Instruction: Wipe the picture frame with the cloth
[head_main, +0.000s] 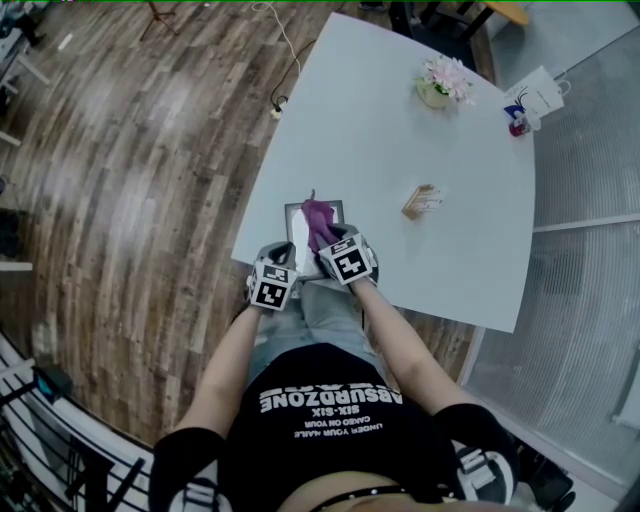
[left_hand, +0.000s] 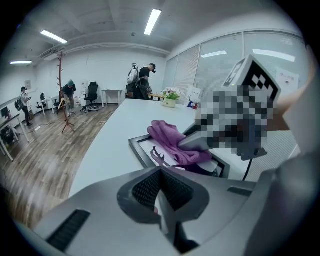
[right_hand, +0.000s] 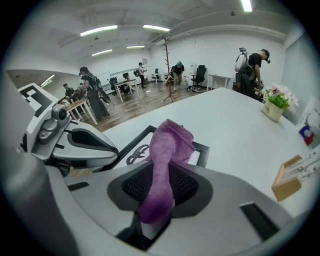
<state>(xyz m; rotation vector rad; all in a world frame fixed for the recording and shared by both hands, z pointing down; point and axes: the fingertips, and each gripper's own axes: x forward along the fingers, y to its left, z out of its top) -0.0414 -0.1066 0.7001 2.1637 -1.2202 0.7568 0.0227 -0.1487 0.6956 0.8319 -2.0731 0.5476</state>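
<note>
Head view has both of our bare forearms reaching up from the torso toward 12 o'clock and drawing together at the near edge of the white table (head_main: 400, 130). The left forearm (head_main: 232, 355) slants in from 7 o'clock and the right forearm (head_main: 395, 340) from 5 o'clock, so the two marker cubes sit almost side by side. The picture frame (head_main: 290, 208) lies flat on the table just inside that near edge, directly at 12 o'clock from the grippers. We carry the right gripper (head_main: 330, 243) low over the frame's near side. In the right gripper view its jaws are clamped on the purple cloth (head_main: 318, 220). The cloth runs forward out of the jaws and drapes onto the frame's glass, covering part of a dark printed figure. The left gripper (head_main: 277, 262) lies at 9 o'clock of the right one, its tips by the frame's near left corner. In the left gripper view its jaws are pressed together with nothing that we can make out between them, and we cannot tell whether the tips touch the frame. A small wooden holder (head_main: 422, 201) stands at about 3 o'clock of the frame, well apart from it, and a flower pot (head_main: 443, 82) stands at 1 o'clock near the far edge.
</note>
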